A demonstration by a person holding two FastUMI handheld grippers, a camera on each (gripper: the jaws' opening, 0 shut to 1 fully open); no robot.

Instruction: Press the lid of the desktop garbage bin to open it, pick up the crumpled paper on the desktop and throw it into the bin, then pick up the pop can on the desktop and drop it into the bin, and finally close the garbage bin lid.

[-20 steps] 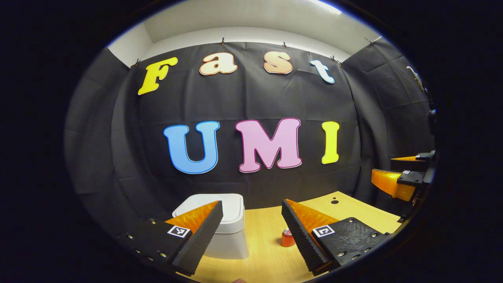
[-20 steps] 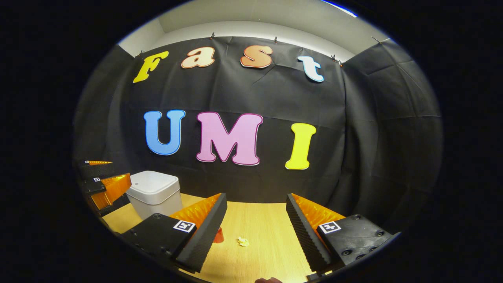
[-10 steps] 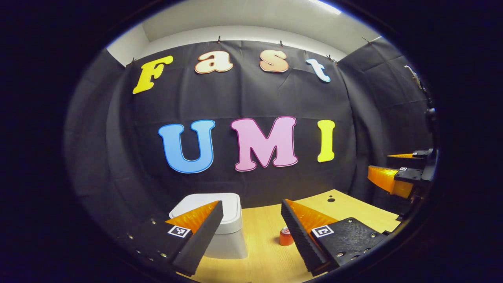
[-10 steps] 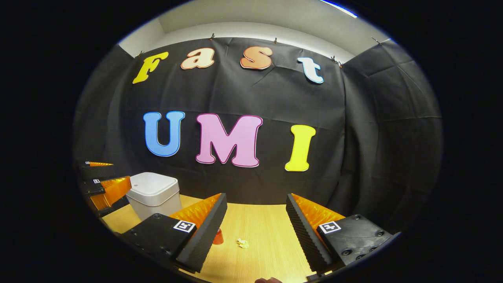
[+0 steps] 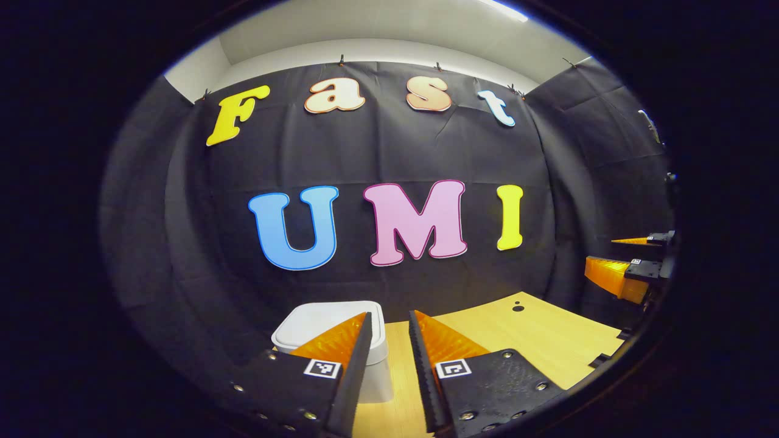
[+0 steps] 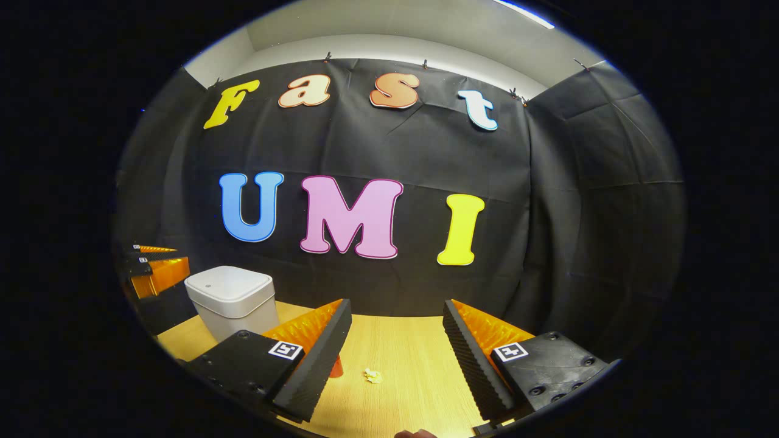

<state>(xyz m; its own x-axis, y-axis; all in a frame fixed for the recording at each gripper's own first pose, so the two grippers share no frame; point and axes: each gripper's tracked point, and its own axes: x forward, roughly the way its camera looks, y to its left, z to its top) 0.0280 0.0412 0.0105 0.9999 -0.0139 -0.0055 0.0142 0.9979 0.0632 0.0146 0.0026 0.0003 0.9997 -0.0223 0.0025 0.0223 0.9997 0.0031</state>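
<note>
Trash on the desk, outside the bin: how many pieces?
2. A crumpled paper lies between the right gripper's fingers in its view; a can peeks out left of it. More may be hidden behind fingers.

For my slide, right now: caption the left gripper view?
Left claw, nearly closed, faces the closed white bin on the wooden desk.

Bare tabletop (image 6: 414,353) around crumpled paper (image 6: 372,376); bin (image 6: 231,301) well left; nothing between

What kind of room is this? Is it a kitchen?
No kitchen; it looks like a small test booth. Black cloth hangs as walls around a wooden table, which holds a white bin and crumpled paper.
</note>
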